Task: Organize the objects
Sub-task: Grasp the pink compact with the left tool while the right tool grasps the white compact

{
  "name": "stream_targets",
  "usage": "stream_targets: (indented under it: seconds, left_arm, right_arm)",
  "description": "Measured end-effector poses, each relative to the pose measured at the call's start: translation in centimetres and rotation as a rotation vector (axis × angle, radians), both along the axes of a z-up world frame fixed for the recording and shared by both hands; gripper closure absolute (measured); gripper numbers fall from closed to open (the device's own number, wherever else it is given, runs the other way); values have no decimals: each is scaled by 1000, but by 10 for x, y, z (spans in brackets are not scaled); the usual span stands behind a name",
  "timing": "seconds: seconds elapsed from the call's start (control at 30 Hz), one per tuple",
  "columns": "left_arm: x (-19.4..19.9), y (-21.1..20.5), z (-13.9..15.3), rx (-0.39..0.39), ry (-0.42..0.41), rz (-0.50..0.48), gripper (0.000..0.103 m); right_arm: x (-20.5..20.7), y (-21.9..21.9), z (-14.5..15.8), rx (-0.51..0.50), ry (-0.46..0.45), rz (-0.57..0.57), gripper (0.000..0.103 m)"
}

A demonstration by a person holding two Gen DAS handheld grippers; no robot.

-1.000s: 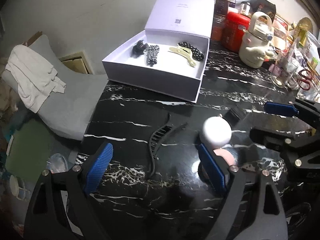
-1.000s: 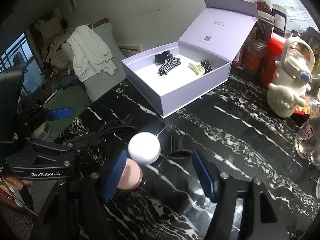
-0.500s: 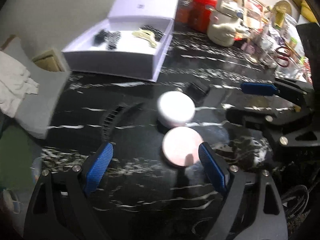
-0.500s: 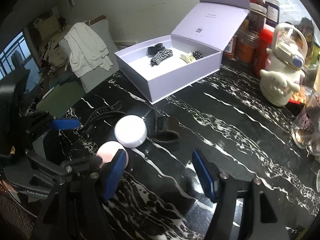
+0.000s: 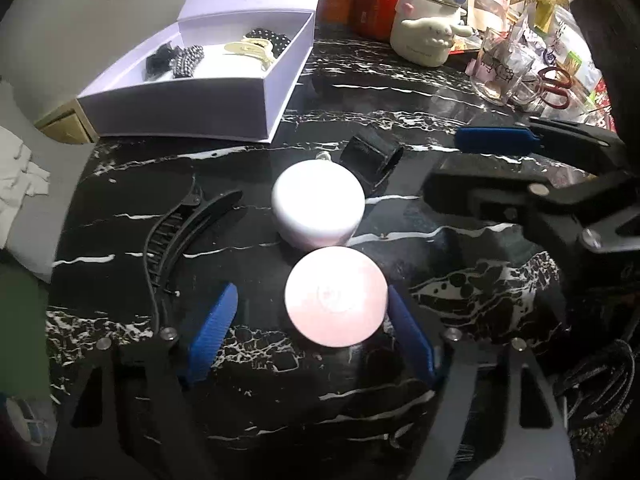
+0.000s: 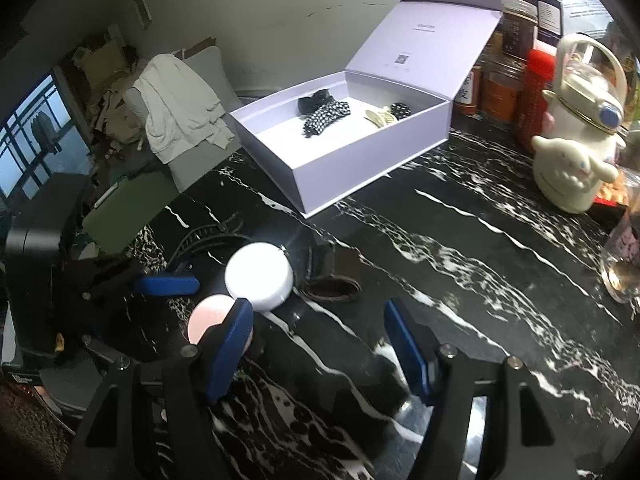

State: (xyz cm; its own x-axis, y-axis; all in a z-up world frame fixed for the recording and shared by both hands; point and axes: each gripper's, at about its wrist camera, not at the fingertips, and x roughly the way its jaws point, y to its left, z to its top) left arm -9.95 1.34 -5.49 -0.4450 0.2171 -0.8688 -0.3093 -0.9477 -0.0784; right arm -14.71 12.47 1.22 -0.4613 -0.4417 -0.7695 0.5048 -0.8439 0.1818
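Observation:
A pink round jar stands on the black marble table, touching a white round jar behind it. My left gripper reaches down around the pink jar and its jaws are closing; the right pad is almost at the jar, the left pad still stands apart. In the right wrist view the white jar and pink jar lie left of my right gripper, which is open with nothing between its fingers. The open lilac box holds several hair clips.
A long black claw clip lies left of the jars and a small black clip behind them. A cream kettle, jars and a glass mug crowd the right side. A grey chair with a white cloth stands beyond the table's left edge.
My left gripper has dropped and shifted over to the pink jar, which now sits between its jaws, and the jaws have narrowed. The right gripper has stayed put.

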Motion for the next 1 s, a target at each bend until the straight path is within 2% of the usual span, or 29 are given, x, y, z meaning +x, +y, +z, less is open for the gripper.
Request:
stream_targets:
  seconds: [0.13,0.33,0.47,0.87,1.0]
  left_arm:
    - [0,-8,0,30,-12,7,33]
    - [2,-34,-4,73,-26,62,34]
    - [4,-48,-4,71,-18,95,34]
    - [5,-69,-1,133,1,131,34]
    - [5,-67,2,136,18,122,34]
  right_arm:
    - [-1,-13,3,-14,13,50,34]
    - [-2,-38,2,-1,31,127,34]
    - [-7,-57,-3,14,25,171,34]
    - [-19,-82,-22,106,31,183,34]
    - [-16,-87,-27,142,66,206,34]
